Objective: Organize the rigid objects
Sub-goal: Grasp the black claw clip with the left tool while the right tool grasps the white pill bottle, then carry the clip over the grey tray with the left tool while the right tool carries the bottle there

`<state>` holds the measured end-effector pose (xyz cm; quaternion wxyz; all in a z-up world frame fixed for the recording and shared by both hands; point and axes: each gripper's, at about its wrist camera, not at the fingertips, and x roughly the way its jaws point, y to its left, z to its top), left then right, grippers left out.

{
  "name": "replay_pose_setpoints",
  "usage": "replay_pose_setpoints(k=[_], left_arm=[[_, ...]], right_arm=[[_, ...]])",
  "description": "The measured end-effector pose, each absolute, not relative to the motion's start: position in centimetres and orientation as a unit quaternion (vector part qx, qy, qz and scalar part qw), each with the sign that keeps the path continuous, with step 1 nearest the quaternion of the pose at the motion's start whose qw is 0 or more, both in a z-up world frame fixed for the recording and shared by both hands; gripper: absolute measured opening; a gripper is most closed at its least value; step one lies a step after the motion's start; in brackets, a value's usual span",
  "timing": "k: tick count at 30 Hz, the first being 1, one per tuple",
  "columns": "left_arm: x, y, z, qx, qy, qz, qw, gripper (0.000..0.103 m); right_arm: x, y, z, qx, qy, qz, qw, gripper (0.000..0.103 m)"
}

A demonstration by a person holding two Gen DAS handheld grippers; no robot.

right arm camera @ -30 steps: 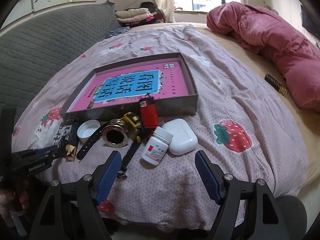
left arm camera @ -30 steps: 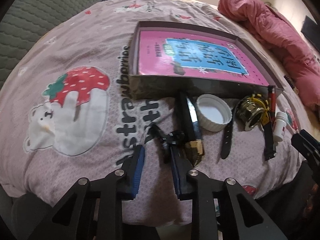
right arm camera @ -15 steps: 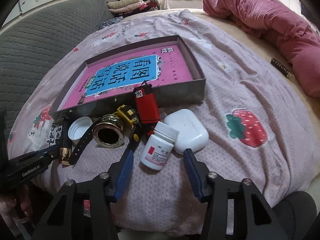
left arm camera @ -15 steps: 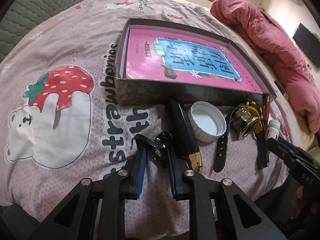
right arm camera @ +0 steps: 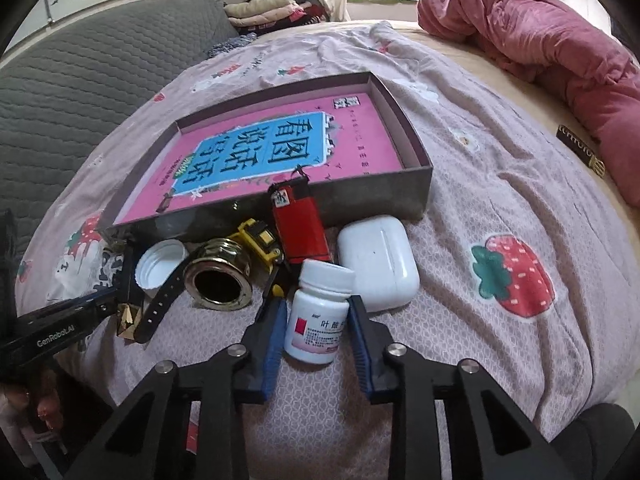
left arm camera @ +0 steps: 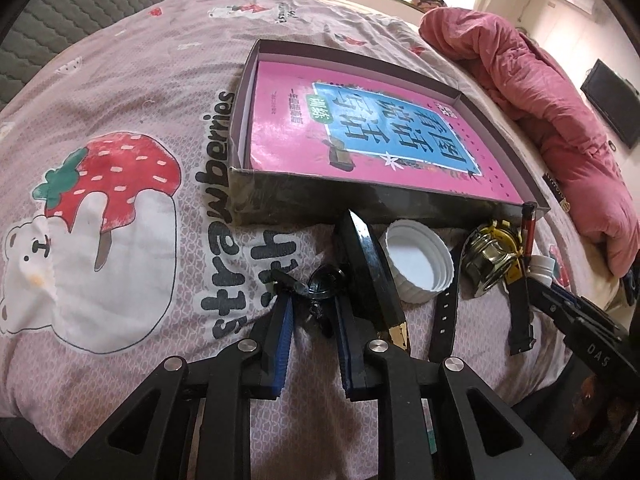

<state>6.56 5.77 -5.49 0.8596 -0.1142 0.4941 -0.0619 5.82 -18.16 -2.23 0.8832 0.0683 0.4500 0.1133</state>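
1. On the bed, over a pink strawberry-print bedspread (left arm camera: 120, 92), a shallow grey box (left arm camera: 360, 204) lies open with a pink book (left arm camera: 360, 128) flat inside it. A row of small rigid objects sits on the bedspread just in front of the box's near wall.

2. Your left gripper (left arm camera: 312, 312) points down at the left end of that row. Its jaws are nearly together, with a small black clip-like object (left arm camera: 320, 284) between the blue pads. Whether the pads actually press on it, you cannot tell from the left wrist view.

3. Just right of the left gripper lies a long black case with a gold end (left arm camera: 372, 276), touching the right finger. Next along come a white screw cap (left arm camera: 416, 264), open side up, then a black strap (left arm camera: 444, 316).

4. Your right gripper (right arm camera: 316, 324) straddles a white pill bottle (right arm camera: 320, 312) with a pink and red label. The bottle lies tilted, cap toward the box. The jaws are closing on it; a thin gap shows beside each pad, so they do not press it yet.

5. Touching the bottle's right side is a white earbud case (right arm camera: 376, 260). Behind the bottle a red lighter (right arm camera: 300, 224) leans against the box wall.

6. Left of the lighter are a yellow tape measure (right arm camera: 260, 240) and a brass threaded fitting (right arm camera: 218, 276), its opening facing the right wrist camera.

7. A red quilt (right arm camera: 540, 36) is bunched at the far right of the bed, well apart from the box.
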Motion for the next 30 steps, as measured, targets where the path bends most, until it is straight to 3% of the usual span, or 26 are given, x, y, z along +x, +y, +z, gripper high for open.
replay_pose_setpoints(k=[3,5,30], left_arm=[[6.4,5.8,-5.4,-0.112,0.491,-0.061,0.861,0.018],[6.2,5.9,-5.3,-0.109,0.488,-0.059,0.864,0.009],[4.1,5.9,-2.3,-0.104,0.441,-0.072,0.888,0.009]], right_arm=[[5.9,-18.8,-2.0,0.082,0.447,0.114,0.883,0.028],[5.9,-19.1,-1.9,0.085,0.444,0.113,0.885,0.027],[4.9,-18.9,-0.1,0.068,0.408,0.125,0.902,0.027]])
